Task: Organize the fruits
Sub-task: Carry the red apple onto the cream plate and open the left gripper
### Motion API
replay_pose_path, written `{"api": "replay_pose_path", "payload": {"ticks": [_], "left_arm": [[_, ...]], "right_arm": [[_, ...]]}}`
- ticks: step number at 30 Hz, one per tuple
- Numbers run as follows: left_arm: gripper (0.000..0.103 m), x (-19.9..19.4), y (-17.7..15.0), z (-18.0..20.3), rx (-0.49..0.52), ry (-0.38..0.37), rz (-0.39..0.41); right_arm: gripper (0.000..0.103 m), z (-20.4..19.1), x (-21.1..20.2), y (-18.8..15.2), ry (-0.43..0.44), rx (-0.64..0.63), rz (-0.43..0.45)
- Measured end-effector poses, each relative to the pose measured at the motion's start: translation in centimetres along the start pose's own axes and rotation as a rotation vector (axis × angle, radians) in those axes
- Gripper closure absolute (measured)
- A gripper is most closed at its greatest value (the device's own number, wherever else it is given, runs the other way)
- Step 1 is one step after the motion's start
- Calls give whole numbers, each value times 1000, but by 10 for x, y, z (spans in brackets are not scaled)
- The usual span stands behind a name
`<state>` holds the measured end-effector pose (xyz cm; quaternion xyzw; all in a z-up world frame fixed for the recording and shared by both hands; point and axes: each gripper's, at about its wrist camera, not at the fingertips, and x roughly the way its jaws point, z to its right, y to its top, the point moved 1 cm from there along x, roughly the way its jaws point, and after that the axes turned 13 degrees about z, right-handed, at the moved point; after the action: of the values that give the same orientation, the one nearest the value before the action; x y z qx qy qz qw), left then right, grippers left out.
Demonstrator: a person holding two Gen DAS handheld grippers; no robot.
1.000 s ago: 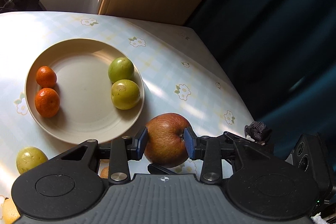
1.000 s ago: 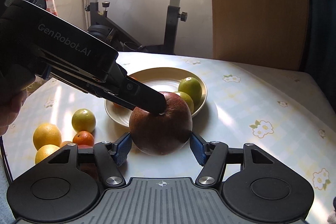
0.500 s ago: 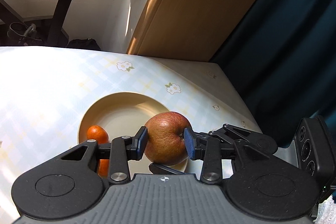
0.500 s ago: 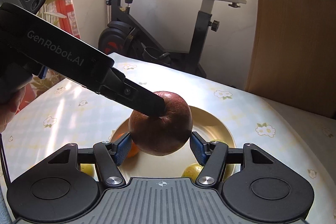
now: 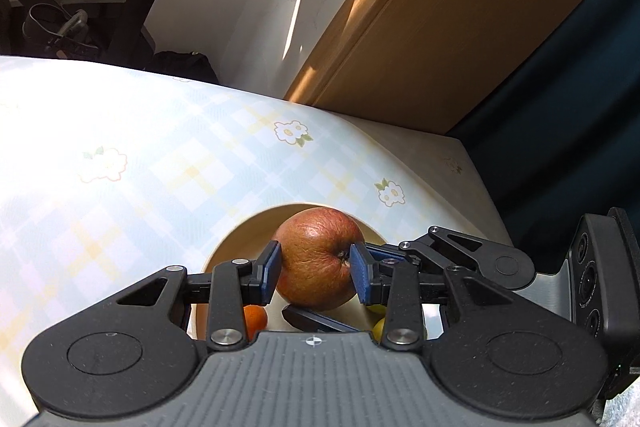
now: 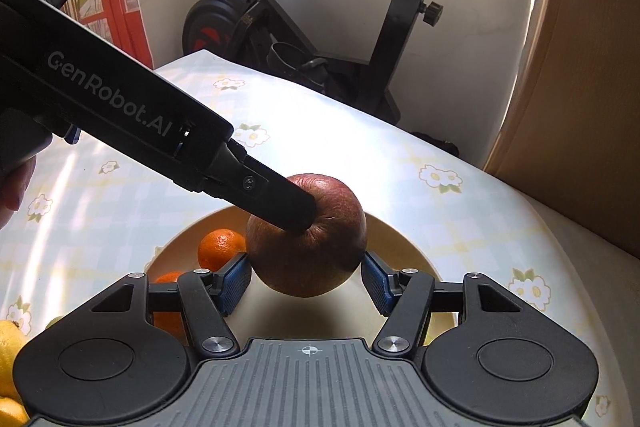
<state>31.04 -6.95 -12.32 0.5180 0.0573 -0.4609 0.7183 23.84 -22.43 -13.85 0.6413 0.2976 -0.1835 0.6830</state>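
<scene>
A wrinkled red apple (image 5: 316, 259) hangs above the beige plate (image 5: 236, 243), gripped from two directions. My left gripper (image 5: 316, 271) is shut on it, blue pads pressing at the stem end and the opposite end. My right gripper (image 6: 306, 275) is shut on its sides. In the right wrist view the apple (image 6: 320, 259) is partly covered by a left finger (image 6: 280, 201) reaching in from the upper left. On the plate (image 6: 404, 243) lie two oranges (image 6: 220, 247) and green fruit (image 5: 380, 327), mostly hidden.
Yellow citrus (image 6: 8, 351) lies on the checked floral tablecloth (image 5: 160, 167) at the near left. An exercise bike (image 6: 400, 27) stands beyond the table's far edge, a wooden panel (image 5: 440, 47) and a dark curtain (image 5: 580, 87) to the right. A hand (image 6: 16, 183) holds the left gripper.
Both grippers have carried the apple together from the table beside the plate to a spot over the plate. The loose fruit at the near left has slid mostly out of view.
</scene>
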Motion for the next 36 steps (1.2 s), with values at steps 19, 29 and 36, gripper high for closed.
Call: {"api": "replay_pose_path", "payload": {"ticks": [19,29,36], "left_arm": [[65,15,-3,-16,6,30,19],[54,20,-10,-4,25,83,40],[53,13,-10,2,36,142,70]], "right_arm": [[47,-2,13,-4,-36,6,-45],[48,3,-10,-11,-72,26,-36],[48,-3,-36,-13,-93,30,-6]]}}
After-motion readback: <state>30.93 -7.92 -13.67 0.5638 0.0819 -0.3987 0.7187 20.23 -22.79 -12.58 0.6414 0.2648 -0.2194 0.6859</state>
